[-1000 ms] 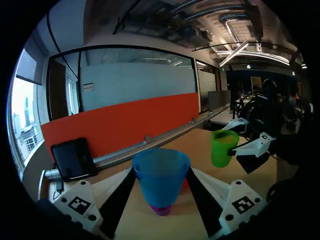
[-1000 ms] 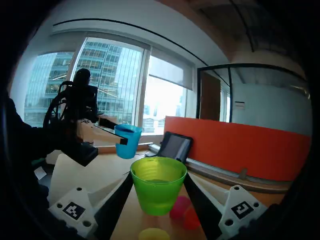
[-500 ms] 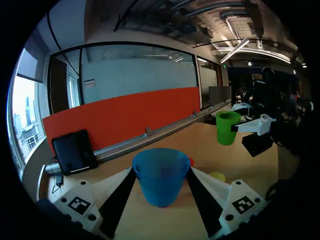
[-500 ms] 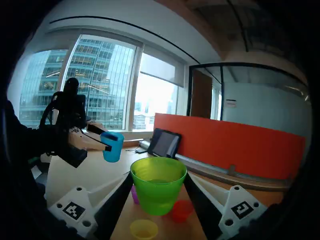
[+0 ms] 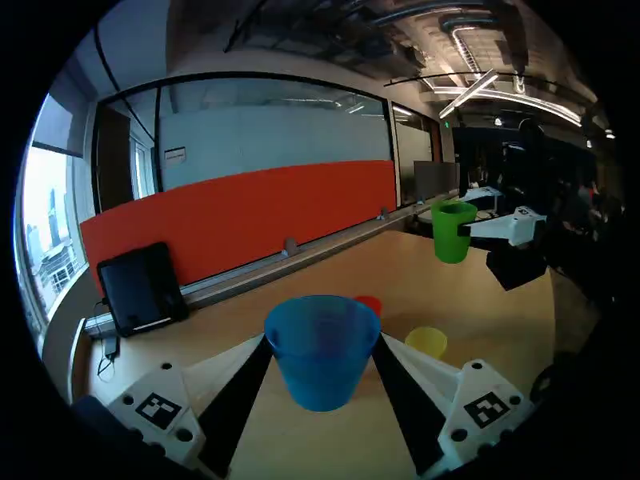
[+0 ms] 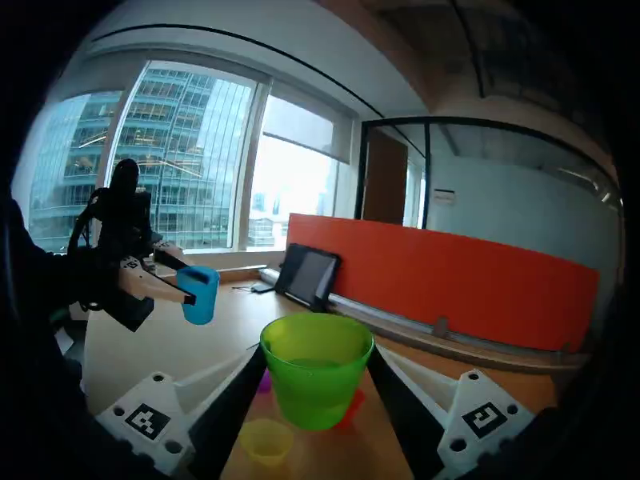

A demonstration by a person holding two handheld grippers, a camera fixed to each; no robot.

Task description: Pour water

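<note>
Left gripper view: my left gripper has both fingers pressed on a translucent blue plastic cup, upright at bottom centre. A small yellow cup and a small red cup stand on the light wooden table, right of centre. Right gripper view: my right gripper is clamped on a translucent green plastic cup, upright at bottom centre. The blue cup is at mid-left, well apart from it.

Left tongs and right tongs: same build. White plastic fingers, black strips along the inner faces. One black-and-white square marker at each finger base, dark screw holes around it. Right gripper view: black housing under the far tongs, dark sleeve behind.
</note>
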